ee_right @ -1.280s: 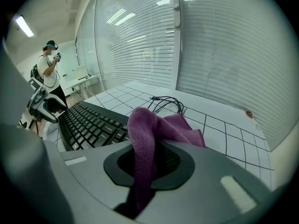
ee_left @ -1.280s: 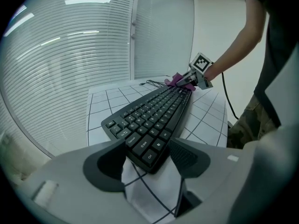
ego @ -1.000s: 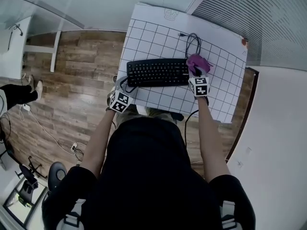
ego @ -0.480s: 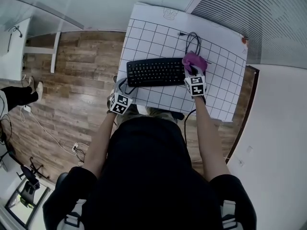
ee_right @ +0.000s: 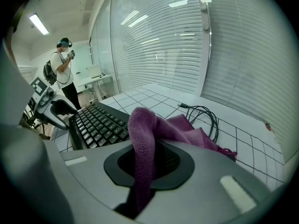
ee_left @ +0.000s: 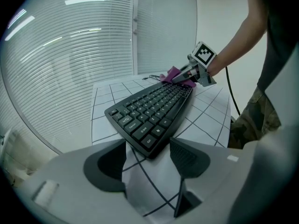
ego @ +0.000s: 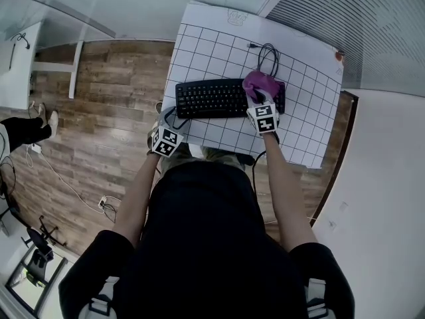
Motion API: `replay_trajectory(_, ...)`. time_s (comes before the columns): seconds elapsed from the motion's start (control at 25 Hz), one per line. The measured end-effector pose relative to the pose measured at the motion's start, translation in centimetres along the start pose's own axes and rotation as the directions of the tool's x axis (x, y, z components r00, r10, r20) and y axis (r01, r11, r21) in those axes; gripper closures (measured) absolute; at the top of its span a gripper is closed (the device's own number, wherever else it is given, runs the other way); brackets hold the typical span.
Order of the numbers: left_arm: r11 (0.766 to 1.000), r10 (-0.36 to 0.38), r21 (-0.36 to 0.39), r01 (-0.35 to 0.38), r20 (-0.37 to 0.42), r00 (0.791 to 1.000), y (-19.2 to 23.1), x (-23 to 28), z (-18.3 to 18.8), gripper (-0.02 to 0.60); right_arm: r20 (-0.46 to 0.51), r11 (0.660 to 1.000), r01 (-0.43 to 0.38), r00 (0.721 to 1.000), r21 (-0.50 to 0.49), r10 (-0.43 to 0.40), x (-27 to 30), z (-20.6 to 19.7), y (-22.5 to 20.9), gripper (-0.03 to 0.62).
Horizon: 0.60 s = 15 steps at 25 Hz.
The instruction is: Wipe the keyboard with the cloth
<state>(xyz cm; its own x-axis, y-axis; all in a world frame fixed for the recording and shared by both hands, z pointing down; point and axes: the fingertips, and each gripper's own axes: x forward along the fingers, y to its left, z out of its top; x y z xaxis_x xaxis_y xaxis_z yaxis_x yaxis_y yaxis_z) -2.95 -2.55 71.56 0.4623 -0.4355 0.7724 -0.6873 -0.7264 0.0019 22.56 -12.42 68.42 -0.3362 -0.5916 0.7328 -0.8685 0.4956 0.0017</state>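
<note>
A black keyboard point(ego: 219, 98) lies across the white gridded table point(ego: 212, 45). My right gripper point(ego: 260, 98) is shut on a purple cloth point(ego: 257, 84), which rests on the keyboard's right part. In the right gripper view the cloth point(ee_right: 154, 129) hangs out from between the jaws, with the keys point(ee_right: 100, 122) just to its left. My left gripper point(ego: 174, 119) sits at the keyboard's near left corner. In the left gripper view that corner point(ee_left: 148, 146) is wedged between the two fingertips point(ee_left: 180, 148), touching both.
A coiled black cable point(ego: 267, 57) lies behind the keyboard's right end, near the cloth point(ee_right: 205, 115). The table's front edge runs just behind both grippers. Wooden floor point(ego: 99, 111) lies to the left. A person point(ee_right: 63, 69) stands far off in the right gripper view.
My right gripper has slid left with the cloth, from beside the keyboard's right end onto its right part. The left gripper has stayed at the corner.
</note>
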Motion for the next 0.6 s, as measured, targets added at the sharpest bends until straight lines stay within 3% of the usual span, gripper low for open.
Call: replay_trajectory(0.6, 1.000, 0.009, 0.004, -0.009, 0.038, 0.999, 0.0, -0.3, 0.6, 0.330, -0.006, 0.999, -0.042, 0.999, -0.034, 0.042, 0.9, 1.0, 2.9, 0.546)
